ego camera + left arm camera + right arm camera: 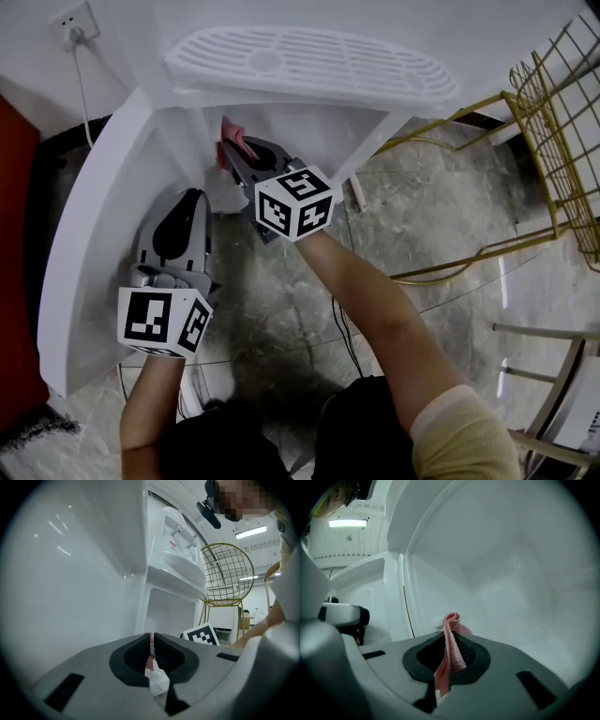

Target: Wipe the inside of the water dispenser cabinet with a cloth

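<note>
Beside the open white door point(94, 234), the left gripper point(194, 197) point(152, 641) had its jaws pressed nearly together on what looked like a white scrap point(157, 679), though the tight view left that unsure. Further right, the right gripper point(230, 142) point(450, 634) was clamped on the pink cloth point(228, 139) point(449, 658), held just inside the water dispenser's cabinet point(309, 131) point(511, 597).

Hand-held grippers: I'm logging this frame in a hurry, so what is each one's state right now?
Left hand-held gripper: shut on a white scrap.
Right hand-held gripper: shut on the pink cloth.
</note>
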Demonstrator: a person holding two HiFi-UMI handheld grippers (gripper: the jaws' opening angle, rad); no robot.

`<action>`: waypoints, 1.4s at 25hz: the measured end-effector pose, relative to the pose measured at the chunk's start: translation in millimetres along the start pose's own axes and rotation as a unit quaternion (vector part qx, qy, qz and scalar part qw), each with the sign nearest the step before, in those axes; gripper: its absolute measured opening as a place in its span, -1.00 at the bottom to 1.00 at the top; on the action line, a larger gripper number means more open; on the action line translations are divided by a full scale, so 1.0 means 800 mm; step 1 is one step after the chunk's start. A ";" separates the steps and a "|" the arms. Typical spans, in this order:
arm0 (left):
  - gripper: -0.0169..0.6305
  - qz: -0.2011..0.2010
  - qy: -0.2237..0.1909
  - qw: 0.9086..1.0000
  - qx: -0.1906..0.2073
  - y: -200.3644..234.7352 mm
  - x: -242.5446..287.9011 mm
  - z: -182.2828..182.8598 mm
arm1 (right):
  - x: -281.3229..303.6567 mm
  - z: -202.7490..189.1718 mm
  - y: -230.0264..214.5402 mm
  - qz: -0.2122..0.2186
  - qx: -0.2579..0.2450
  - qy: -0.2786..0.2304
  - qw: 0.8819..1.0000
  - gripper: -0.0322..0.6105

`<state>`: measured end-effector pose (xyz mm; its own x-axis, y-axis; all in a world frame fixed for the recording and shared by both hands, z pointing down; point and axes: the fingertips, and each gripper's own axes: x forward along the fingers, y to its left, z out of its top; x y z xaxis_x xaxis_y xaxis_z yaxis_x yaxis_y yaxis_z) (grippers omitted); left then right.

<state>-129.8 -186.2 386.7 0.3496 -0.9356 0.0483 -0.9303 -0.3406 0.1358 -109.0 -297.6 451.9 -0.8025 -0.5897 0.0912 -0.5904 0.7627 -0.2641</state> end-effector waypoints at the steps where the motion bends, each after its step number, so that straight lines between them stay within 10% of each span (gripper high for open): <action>1: -0.88 0.000 0.001 1.000 -0.001 0.000 0.000 -0.001 | 0.000 -0.004 0.002 0.002 -0.002 0.005 1.000 -0.82; 20: -0.88 -0.002 0.020 1.000 -0.010 0.003 -0.002 -0.022 | -0.014 -0.084 0.015 0.037 -0.025 0.125 0.991 -0.82; 35: -0.88 -0.003 0.029 1.000 0.001 -0.007 -0.009 -0.025 | -0.053 -0.145 0.018 0.036 -0.040 0.270 0.961 -0.82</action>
<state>-125.2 -175.8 405.5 0.3604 -0.9268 0.1055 -0.9287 -0.3460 0.1334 -93.3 -230.3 555.8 -0.7563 -0.3270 0.5667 -0.5190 0.8272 -0.2154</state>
